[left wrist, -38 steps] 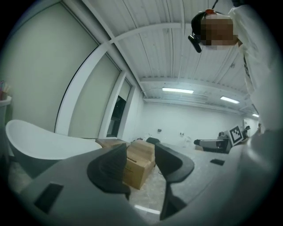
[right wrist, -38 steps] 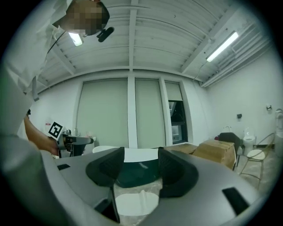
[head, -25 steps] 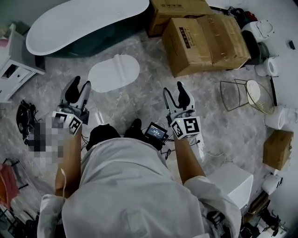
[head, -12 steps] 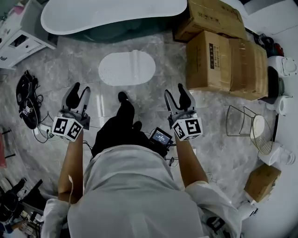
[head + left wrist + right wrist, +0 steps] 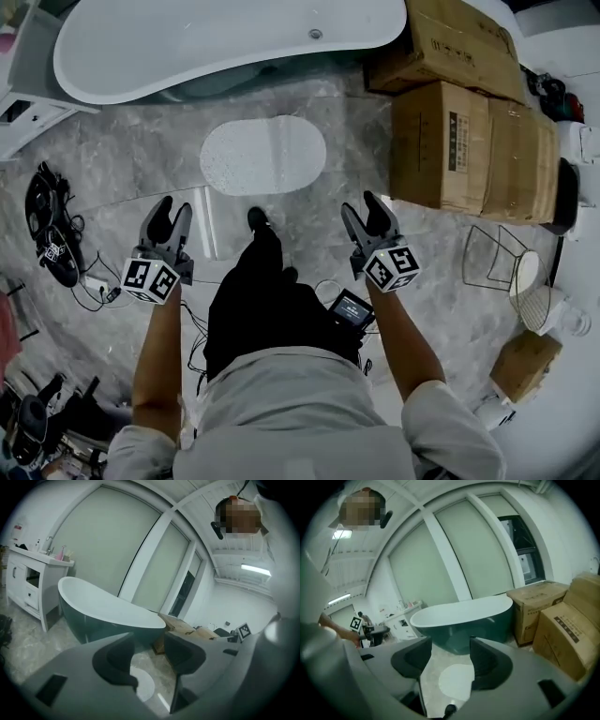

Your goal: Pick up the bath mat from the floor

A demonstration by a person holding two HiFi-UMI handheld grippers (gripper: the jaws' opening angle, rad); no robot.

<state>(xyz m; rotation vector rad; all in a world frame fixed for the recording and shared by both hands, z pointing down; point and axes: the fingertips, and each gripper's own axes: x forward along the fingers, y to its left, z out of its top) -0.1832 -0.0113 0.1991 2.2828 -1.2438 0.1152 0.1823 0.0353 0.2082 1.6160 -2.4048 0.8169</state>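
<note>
The bath mat point(image 5: 263, 155) is a white oval lying flat on the marble floor in front of the bathtub point(image 5: 225, 37). It also shows between the jaws in both gripper views, as a white patch point(image 5: 142, 686) and a white oval point(image 5: 456, 680). My left gripper point(image 5: 168, 217) hangs to the mat's lower left, well short of it, jaws apart and empty. My right gripper point(image 5: 367, 216) hangs to the mat's lower right, likewise open with nothing between its fingers. A person's dark shoe point(image 5: 256, 219) stands just before the mat.
Large cardboard boxes point(image 5: 473, 141) stand at the right, close to the right gripper. A white cabinet point(image 5: 28, 122) is at the far left. Cables and a dark device point(image 5: 52, 239) lie on the floor left. A wire basket point(image 5: 511, 272) sits at the right.
The view has advanced toward the tub and mat. Both grippers have sunk lower in the picture and come nearer the mat; their jaws stand as before.
</note>
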